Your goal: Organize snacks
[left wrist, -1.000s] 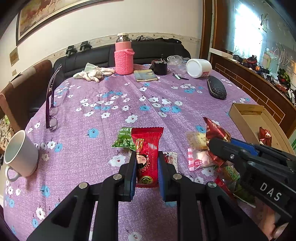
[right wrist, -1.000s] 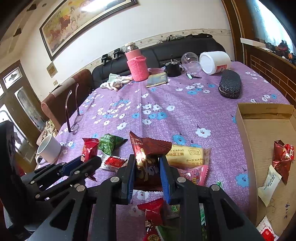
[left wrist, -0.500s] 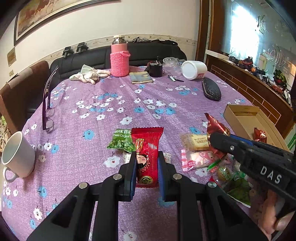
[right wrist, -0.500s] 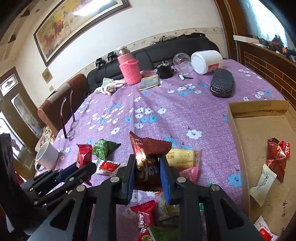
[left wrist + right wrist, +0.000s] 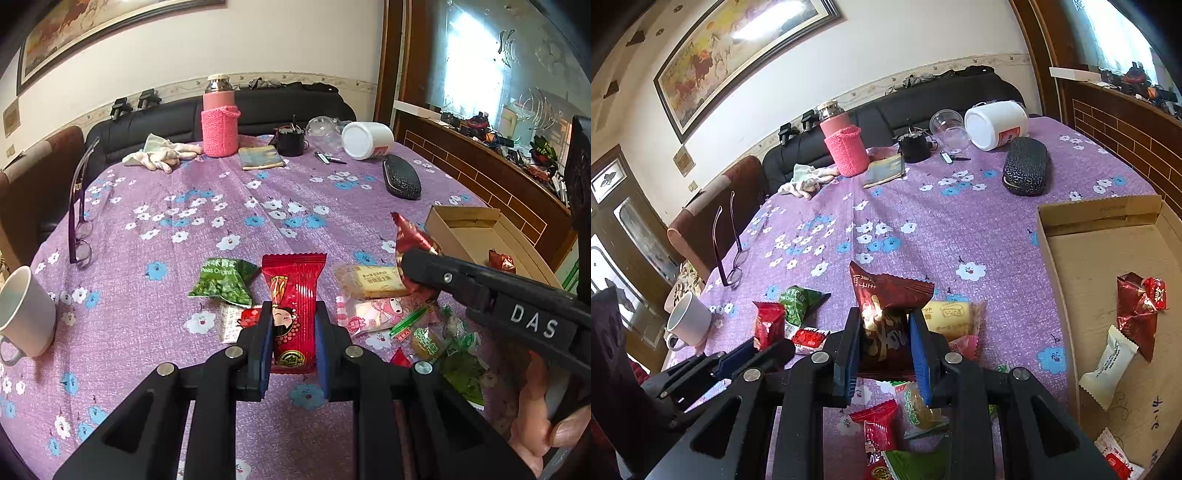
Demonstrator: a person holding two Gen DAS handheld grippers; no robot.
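Note:
My left gripper (image 5: 293, 328) is shut on a bright red snack packet (image 5: 293, 295), held above the purple flowered tablecloth (image 5: 221, 206). My right gripper (image 5: 886, 338) is shut on a dark red-brown snack packet (image 5: 886, 295); in the left wrist view that packet (image 5: 412, 240) sticks up from the right gripper's black arm. Loose snacks lie below: a green pea packet (image 5: 221, 282), a yellow biscuit packet (image 5: 369, 280), a pink packet (image 5: 376, 312). The cardboard box (image 5: 1108, 258) at right holds a few snacks, among them a white packet (image 5: 1108, 363) and a red foil one (image 5: 1137, 310).
A white mug (image 5: 26, 314) stands at the left table edge, purple glasses (image 5: 79, 206) behind it. At the far side are a pink bottle (image 5: 219, 125), a cloth (image 5: 159, 157), a black cup (image 5: 291, 142), a tipped white jar (image 5: 367, 140) and a black glasses case (image 5: 402, 177).
Both grippers keep their grip on their packets. The views shifted slightly, as both hands lifted and tilted a little; the snacks on the table look a bit further below.

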